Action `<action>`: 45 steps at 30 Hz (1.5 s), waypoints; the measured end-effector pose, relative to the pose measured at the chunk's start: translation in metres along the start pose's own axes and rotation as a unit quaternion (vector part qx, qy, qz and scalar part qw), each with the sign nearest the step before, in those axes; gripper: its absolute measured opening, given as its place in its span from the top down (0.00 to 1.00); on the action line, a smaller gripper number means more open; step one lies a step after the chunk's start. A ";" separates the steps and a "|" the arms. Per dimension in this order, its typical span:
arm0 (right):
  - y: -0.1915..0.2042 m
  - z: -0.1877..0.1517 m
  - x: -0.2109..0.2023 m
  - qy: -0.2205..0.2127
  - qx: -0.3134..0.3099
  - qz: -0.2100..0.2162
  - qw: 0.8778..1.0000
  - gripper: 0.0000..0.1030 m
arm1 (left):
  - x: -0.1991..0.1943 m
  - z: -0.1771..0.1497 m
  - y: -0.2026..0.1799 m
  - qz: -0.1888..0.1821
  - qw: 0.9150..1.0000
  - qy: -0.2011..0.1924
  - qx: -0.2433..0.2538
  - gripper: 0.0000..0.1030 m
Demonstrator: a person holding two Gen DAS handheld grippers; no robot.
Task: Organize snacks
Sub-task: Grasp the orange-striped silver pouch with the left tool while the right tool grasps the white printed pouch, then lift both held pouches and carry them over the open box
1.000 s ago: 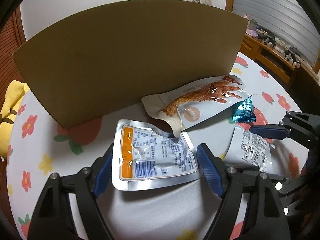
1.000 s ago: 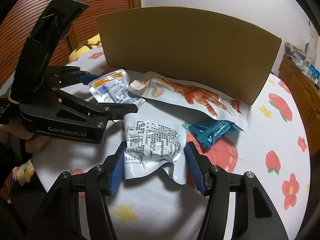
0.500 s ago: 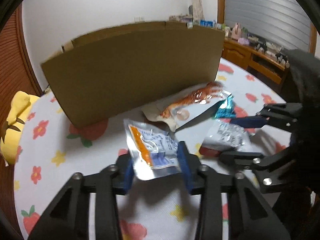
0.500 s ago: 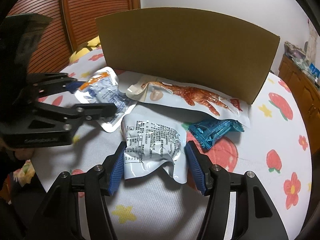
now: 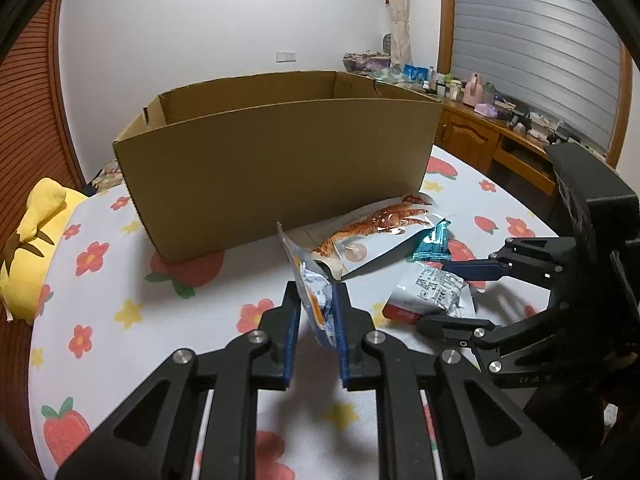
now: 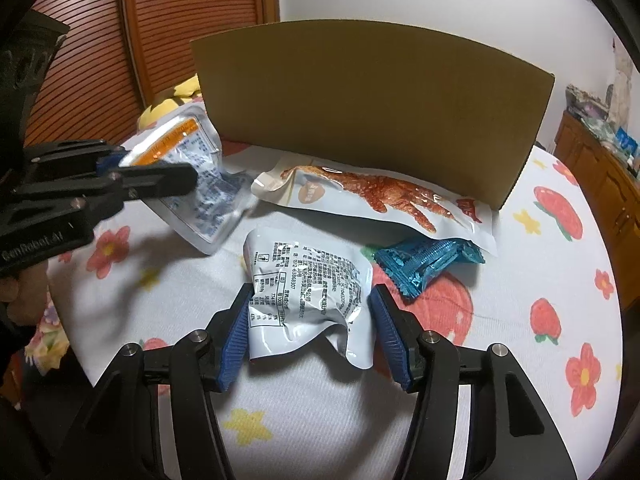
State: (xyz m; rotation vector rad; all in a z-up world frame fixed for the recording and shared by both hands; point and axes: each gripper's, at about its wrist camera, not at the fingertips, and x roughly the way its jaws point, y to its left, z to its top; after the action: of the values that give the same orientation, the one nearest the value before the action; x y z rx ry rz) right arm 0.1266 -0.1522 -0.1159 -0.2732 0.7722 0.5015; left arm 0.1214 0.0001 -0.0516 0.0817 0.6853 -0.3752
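Observation:
My left gripper (image 5: 316,289) is closing on a silver pouch with an orange label (image 5: 304,264), and its pads press the pouch edge-on. In the right wrist view that pouch (image 6: 200,208) hangs tilted above the cloth from the left gripper (image 6: 172,168). My right gripper (image 6: 311,295) has its pads against both sides of a crumpled white pouch with black print (image 6: 308,276), which rests on the table. An open cardboard box (image 5: 280,168) stands behind. A clear chicken-feet pouch (image 6: 380,196) and a blue packet (image 6: 428,260) lie in front of it.
The table wears a white cloth with strawberries and flowers (image 5: 120,312). A yellow plush toy (image 5: 32,248) sits at the left edge. Wooden cabinets with clutter (image 5: 480,140) stand beyond the table on the right. A hand (image 6: 16,300) holds the left gripper.
The left gripper's jaws have narrowed onto the silver-orange pouch and lifted it off the cloth, folding it upright. The box's open top has come into view. The right gripper has not moved.

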 end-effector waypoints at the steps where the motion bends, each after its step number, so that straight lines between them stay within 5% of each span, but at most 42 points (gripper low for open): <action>1: 0.000 -0.001 0.000 -0.001 0.000 0.000 1.000 0.43 | 0.000 0.000 0.000 0.001 1.000 0.000 -0.001 0.87; 22: -0.011 0.014 -0.043 -0.057 0.011 -0.010 0.998 0.43 | -0.034 0.037 0.007 0.012 0.998 -0.060 -0.005 0.87; 34: -0.032 0.070 -0.072 -0.120 0.005 -0.022 0.993 0.43 | -0.055 0.091 0.020 0.019 0.993 -0.118 0.005 0.87; 45: -0.050 0.128 -0.072 -0.159 -0.009 -0.032 0.987 0.43 | -0.022 0.137 0.044 0.027 0.992 -0.125 -0.004 0.87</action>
State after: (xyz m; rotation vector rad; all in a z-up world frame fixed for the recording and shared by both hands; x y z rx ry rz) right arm 0.1855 -0.1653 0.0274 -0.2264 0.4477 0.4761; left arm 0.2043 0.0206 0.0666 0.0433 0.4357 -0.3243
